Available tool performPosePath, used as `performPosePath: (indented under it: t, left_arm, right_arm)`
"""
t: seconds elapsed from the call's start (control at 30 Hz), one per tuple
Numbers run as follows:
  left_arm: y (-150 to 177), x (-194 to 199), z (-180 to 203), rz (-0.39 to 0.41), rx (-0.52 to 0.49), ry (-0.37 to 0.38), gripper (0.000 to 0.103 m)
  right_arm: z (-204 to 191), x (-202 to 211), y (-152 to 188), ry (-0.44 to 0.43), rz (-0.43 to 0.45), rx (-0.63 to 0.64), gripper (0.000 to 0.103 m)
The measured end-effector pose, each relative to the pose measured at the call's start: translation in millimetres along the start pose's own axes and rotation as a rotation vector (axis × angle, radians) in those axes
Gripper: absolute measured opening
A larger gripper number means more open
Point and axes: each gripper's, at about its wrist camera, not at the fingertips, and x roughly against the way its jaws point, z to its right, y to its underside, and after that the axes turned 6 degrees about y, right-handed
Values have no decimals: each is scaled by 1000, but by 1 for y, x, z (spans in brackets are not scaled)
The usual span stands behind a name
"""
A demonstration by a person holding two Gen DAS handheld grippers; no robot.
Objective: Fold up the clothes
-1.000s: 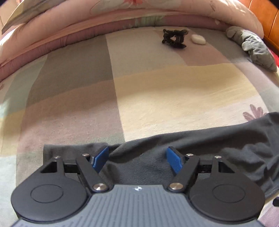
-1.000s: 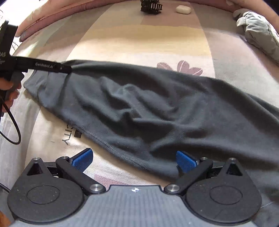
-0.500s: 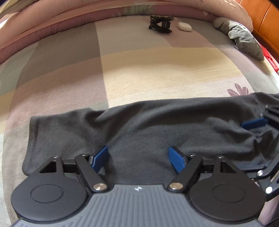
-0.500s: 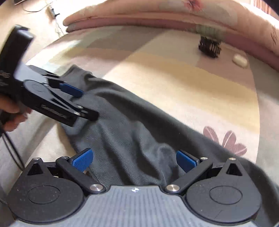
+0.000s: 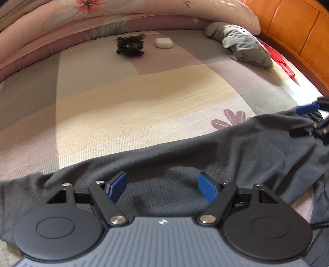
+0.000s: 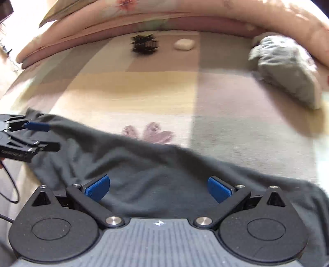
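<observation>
Claws sit nearest in both views, at the bottom of the frame. The left claw (image 5: 162, 184) has its blue pads wide apart over the dark grey soft knit garment (image 5: 185, 164), and nothing is between them. The right claw (image 6: 158, 188) is also wide, with only cloth lying below it.

The garment lies on the bed as a long band across the lower half of each frame, rumpled, with loose folds near the right of the left view. In the right view its far edge runs from middle left down to lower right. It is spread out along its length, not a compact folded packet. I judge that most of the folding is left, though whether it is already doubled over once I cannot tell.

Beyond it is the patchwork bedsheet in beige, grey and pink (image 5: 144, 98). At the far top lie a small black spiky object (image 5: 130, 45), a white oval case (image 5: 163, 42), a crumpled light grey cloth (image 5: 244, 45) and a pink floral quilt (image 5: 102, 12).
</observation>
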Motion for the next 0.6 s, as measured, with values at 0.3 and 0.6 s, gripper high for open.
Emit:
performPosePath:
  t: [0.3,0.6]
  left_arm:
    - [-14,-13,64,-27,-102,44,76]
    - [-22,-31,113,-62,-168,80,76]
  right_arm:
    - [123,-10,10,354,-72,119,103]
    - [131,-44,7,66,-77,401,86]
